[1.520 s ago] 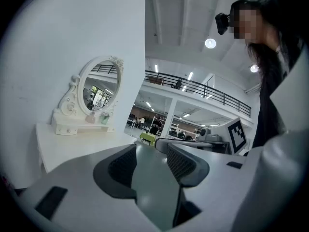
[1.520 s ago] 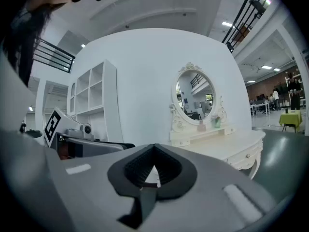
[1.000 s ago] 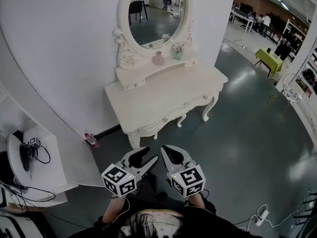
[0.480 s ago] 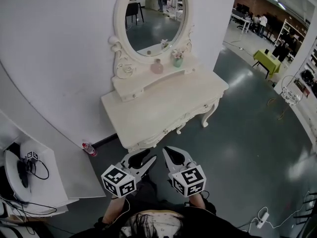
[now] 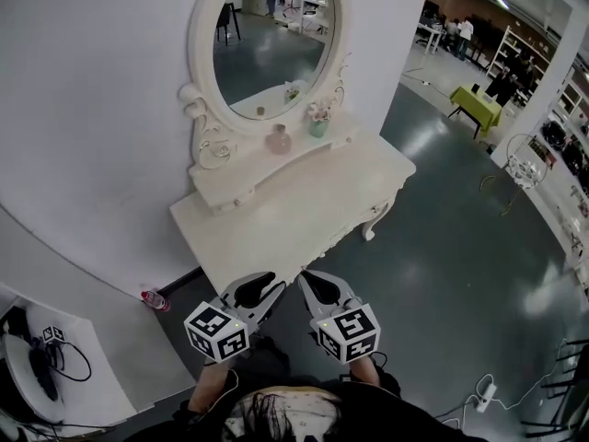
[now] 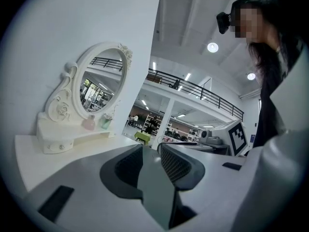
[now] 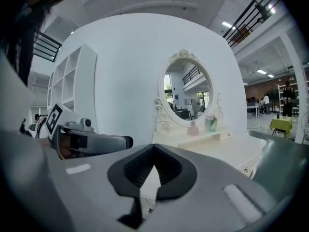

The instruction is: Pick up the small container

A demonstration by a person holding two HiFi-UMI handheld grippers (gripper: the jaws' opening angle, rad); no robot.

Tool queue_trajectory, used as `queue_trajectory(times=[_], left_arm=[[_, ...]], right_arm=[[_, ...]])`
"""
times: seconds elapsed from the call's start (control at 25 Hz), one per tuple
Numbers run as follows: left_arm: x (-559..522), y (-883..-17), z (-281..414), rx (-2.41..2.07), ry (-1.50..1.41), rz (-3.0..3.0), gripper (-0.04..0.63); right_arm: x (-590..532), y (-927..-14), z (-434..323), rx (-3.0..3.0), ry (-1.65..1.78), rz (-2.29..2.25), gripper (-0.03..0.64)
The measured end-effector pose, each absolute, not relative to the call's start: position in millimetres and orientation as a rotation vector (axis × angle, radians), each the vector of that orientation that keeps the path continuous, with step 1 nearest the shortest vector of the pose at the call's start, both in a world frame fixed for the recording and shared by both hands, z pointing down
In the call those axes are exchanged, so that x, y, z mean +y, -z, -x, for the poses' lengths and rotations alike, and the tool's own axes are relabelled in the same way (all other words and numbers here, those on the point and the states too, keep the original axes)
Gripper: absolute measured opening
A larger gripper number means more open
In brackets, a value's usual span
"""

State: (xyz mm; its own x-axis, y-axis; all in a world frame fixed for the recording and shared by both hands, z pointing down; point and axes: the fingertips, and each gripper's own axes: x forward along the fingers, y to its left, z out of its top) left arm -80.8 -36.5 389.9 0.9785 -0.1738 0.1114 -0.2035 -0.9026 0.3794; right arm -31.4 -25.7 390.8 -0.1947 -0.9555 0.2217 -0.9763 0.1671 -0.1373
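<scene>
A white dressing table (image 5: pixel 304 212) with an oval mirror (image 5: pixel 267 44) stands against the wall ahead. On its raised back shelf sit a small pink bottle (image 5: pixel 278 140) and a small green pot of flowers (image 5: pixel 317 125). The pair shows again in the left gripper view, pink bottle (image 6: pixel 89 123) and green pot (image 6: pixel 105 122), and in the right gripper view, pink bottle (image 7: pixel 193 128) and green pot (image 7: pixel 211 125). My left gripper (image 5: pixel 274 288) and right gripper (image 5: pixel 306 282) hover side by side at the table's near edge, far short of the shelf. The left jaws are closing to a slit; the right is shut. Both are empty.
A red-capped bottle (image 5: pixel 154 299) lies on the floor by the wall, left of the table. A white unit with cables (image 5: pixel 37 366) stands at the lower left. Grey floor runs off to the right, with a green-covered table (image 5: pixel 477 99) far back and a power strip (image 5: pixel 485 397) near my feet.
The left jaws have come together from open. The dressing table has slid left and closer in the head view as I stepped toward it. The right gripper stays shut.
</scene>
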Motion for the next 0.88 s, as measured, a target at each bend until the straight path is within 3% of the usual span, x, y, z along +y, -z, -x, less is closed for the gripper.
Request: queue_trajectory(times=[0.88], left_arm=[[-126, -415, 67, -0.121, -0.182, -2.694, 0.118]], right_arm=[[-110, -418, 14, -2.19, -0.471, -2.03, 0.009]])
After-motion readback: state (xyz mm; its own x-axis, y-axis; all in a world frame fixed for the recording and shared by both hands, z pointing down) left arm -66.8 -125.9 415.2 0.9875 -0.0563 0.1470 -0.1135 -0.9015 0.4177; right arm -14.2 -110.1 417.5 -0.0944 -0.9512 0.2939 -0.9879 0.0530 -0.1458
